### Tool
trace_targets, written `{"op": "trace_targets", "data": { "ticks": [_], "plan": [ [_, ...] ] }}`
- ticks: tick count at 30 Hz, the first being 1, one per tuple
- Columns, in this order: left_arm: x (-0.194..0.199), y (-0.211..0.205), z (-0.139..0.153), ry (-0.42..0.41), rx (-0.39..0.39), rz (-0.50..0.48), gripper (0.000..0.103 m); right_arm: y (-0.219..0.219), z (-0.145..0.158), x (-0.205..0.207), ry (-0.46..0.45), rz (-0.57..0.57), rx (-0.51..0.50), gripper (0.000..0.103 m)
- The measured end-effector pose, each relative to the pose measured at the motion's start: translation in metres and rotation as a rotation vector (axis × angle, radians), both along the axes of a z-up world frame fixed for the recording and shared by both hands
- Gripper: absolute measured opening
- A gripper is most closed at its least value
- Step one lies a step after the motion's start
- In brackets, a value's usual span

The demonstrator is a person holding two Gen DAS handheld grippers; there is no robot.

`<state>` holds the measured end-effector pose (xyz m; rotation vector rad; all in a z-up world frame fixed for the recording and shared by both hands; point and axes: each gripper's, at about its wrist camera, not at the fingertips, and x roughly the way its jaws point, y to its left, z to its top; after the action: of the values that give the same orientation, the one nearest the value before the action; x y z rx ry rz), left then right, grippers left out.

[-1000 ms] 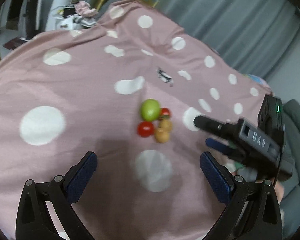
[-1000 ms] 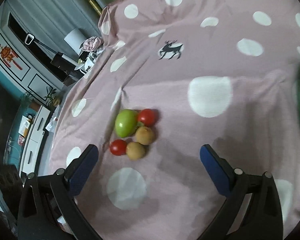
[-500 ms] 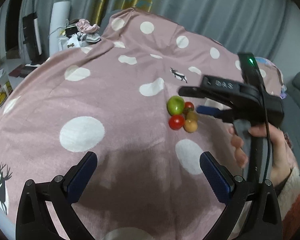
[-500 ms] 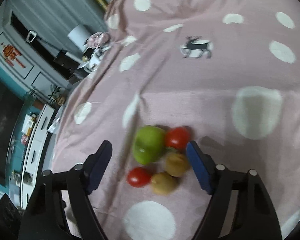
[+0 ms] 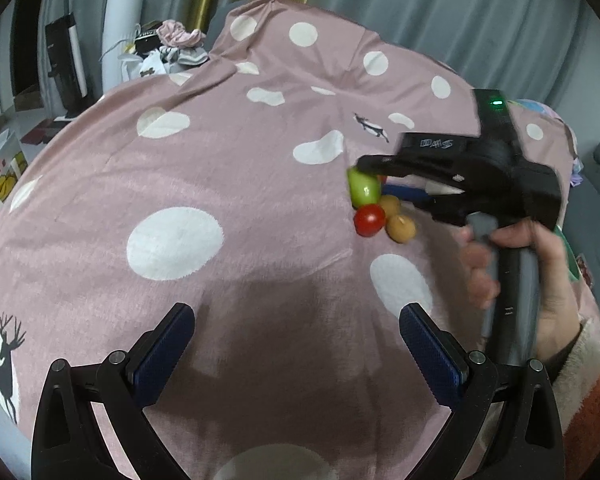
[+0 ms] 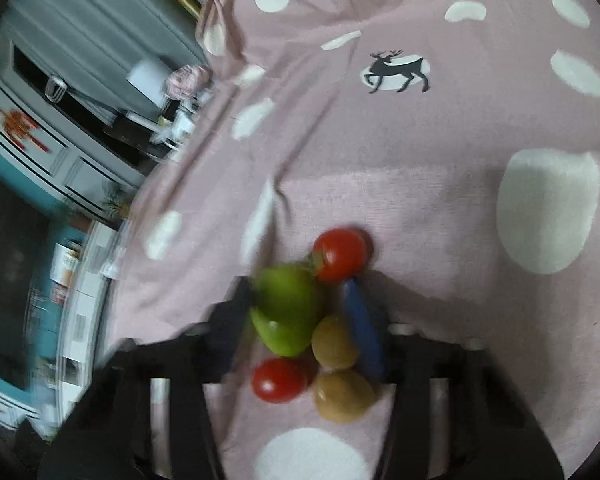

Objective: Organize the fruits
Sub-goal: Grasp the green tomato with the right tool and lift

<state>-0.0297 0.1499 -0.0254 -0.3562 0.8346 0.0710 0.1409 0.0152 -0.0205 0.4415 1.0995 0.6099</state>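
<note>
On pink dotted cloth (image 5: 220, 184), right tool (image 6: 300, 312) pinching upright green fruit (image 6: 288, 312), left tool (image 5: 296, 344) spread.

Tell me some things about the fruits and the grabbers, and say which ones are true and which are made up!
1. The right gripper has its fingers on either side of the green fruit. True.
2. The left gripper is holding a red tomato. False: it is open, holds nothing, and is apart from the fruit pile.
3. There are two red tomatoes, one beyond the green fruit and one nearer the camera. True.
4. The fruits sit in a bowl. False: they lie bunched together on the pink spotted cloth.
5. Two brown fruits lie next to the green one. True.
</note>
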Motion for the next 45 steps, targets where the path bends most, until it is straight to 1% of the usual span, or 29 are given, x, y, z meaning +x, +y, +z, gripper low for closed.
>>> {"op": "trace_targets", "data": {
  "ticks": [1, 2, 3, 4, 5, 7, 9, 10, 11, 12, 13, 15, 18, 22, 24, 26, 30, 34, 36, 39, 43, 45],
  "plan": [
    [0.000, -0.001, 0.000, 0.001, 0.002, -0.001, 0.102, -0.004, 0.002, -0.001, 0.023, -0.001, 0.027, 0.028],
    [0.000, -0.002, 0.001, -0.002, 0.005, -0.003, 0.102, -0.010, 0.007, -0.001, 0.031, -0.003, 0.049, 0.018],
    [0.000, -0.003, 0.001, -0.005, 0.008, -0.006, 0.102, -0.010, 0.011, -0.003, 0.024, 0.001, 0.036, 0.017],
    [0.001, -0.005, 0.001, -0.007, 0.013, -0.010, 0.102, -0.010, 0.013, -0.005, 0.013, 0.007, -0.008, 0.018],
    [0.001, -0.007, 0.001, -0.007, 0.017, -0.014, 0.102, -0.010, 0.016, -0.007, -0.004, 0.009, -0.040, 0.020],
    [0.003, -0.011, -0.002, 0.002, 0.022, -0.021, 0.102, -0.013, 0.015, -0.009, 0.021, -0.006, -0.021, 0.024],
    [0.004, -0.014, -0.005, 0.018, 0.032, -0.028, 0.102, -0.008, 0.012, -0.008, 0.068, 0.024, 0.030, 0.041],
    [0.004, -0.015, -0.007, 0.026, 0.042, -0.031, 0.102, -0.004, 0.011, -0.008, 0.068, 0.030, 0.030, 0.052],
    [0.005, -0.016, -0.008, 0.028, 0.048, -0.033, 0.102, 0.000, 0.012, -0.009, 0.054, 0.024, 0.003, 0.054],
    [0.005, -0.016, -0.008, 0.028, 0.055, -0.036, 0.102, 0.006, 0.011, -0.010, 0.040, 0.016, -0.049, 0.054],
    [0.005, -0.017, -0.007, 0.024, 0.058, -0.034, 0.102, 0.011, 0.009, -0.010, 0.035, 0.010, -0.078, 0.054],
    [0.004, -0.016, -0.006, 0.013, 0.053, -0.037, 0.102, 0.016, 0.006, -0.006, 0.030, 0.016, -0.057, 0.051],
    [0.004, -0.017, -0.004, 0.002, 0.043, -0.053, 0.102, 0.015, 0.002, 0.003, 0.061, 0.023, -0.014, 0.053],
    [0.006, -0.017, -0.007, 0.022, 0.060, -0.046, 0.102, 0.008, -0.001, 0.006, 0.077, 0.008, 0.017, 0.050],
    [0.007, -0.016, -0.009, 0.026, 0.053, -0.046, 0.102, 0.003, -0.003, 0.008, 0.098, -0.006, 0.041, 0.047],
    [0.007, -0.017, -0.008, 0.026, 0.050, -0.052, 0.102, -0.001, -0.003, 0.007, 0.092, -0.014, 0.038, 0.039],
    [0.008, -0.020, -0.008, 0.022, 0.061, -0.057, 0.102, 0.000, -0.002, 0.004, 0.083, 0.008, 0.032, 0.038],
    [0.010, -0.024, -0.007, 0.021, 0.068, -0.065, 0.102, -0.005, -0.003, 0.003, 0.096, -0.007, 0.052, 0.038],
    [0.010, -0.026, -0.003, 0.005, 0.074, -0.064, 0.102, -0.010, 0.000, 0.001, 0.104, -0.002, 0.075, 0.038],
    [0.008, -0.030, 0.008, -0.054, 0.065, -0.061, 0.102, -0.018, 0.015, -0.009, 0.063, 0.009, 0.054, 0.038],
    [0.010, -0.040, 0.020, -0.132, 0.033, -0.093, 0.102, -0.034, 0.036, -0.029, 0.031, 0.030, 0.085, 0.038],
    [0.013, -0.049, 0.022, -0.150, 0.033, -0.112, 0.102, -0.041, 0.044, -0.041, 0.020, 0.045, 0.092, 0.038]
  ]
}}
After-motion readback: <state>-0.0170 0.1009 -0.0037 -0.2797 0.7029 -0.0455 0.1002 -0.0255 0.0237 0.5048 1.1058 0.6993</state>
